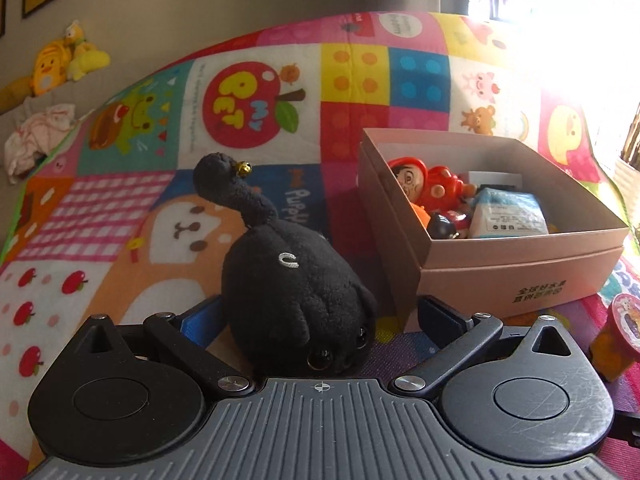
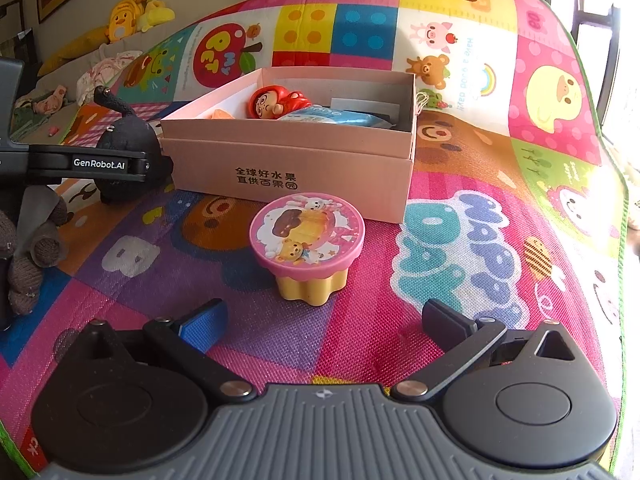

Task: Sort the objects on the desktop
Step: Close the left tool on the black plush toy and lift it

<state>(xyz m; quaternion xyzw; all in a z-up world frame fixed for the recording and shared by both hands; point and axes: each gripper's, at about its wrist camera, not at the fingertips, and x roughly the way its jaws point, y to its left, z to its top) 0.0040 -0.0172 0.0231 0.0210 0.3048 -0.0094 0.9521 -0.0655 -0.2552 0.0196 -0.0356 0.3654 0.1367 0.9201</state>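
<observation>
A black plush cat (image 1: 294, 280) with a small gold bell on its tail lies between the fingers of my left gripper (image 1: 316, 316). The jaws stand wide apart and do not press it. It also shows in the right wrist view (image 2: 128, 140), with the left gripper (image 2: 80, 164) around it. A pink cardboard box (image 1: 472, 264) stands just right of the cat and holds a red doll (image 1: 424, 184), a blue-white packet (image 1: 508, 216) and other small toys. My right gripper (image 2: 320, 320) is open, just short of a pudding-shaped cup with a pink lid (image 2: 307, 240) that stands before the box (image 2: 296, 164).
Everything lies on a colourful patchwork play mat (image 2: 460, 240). A grey knitted toy (image 2: 28, 256) lies at the left edge of the right wrist view. Yellow plush toys (image 2: 132, 12) and crumpled cloth (image 1: 36, 136) sit beyond the mat's far left edge.
</observation>
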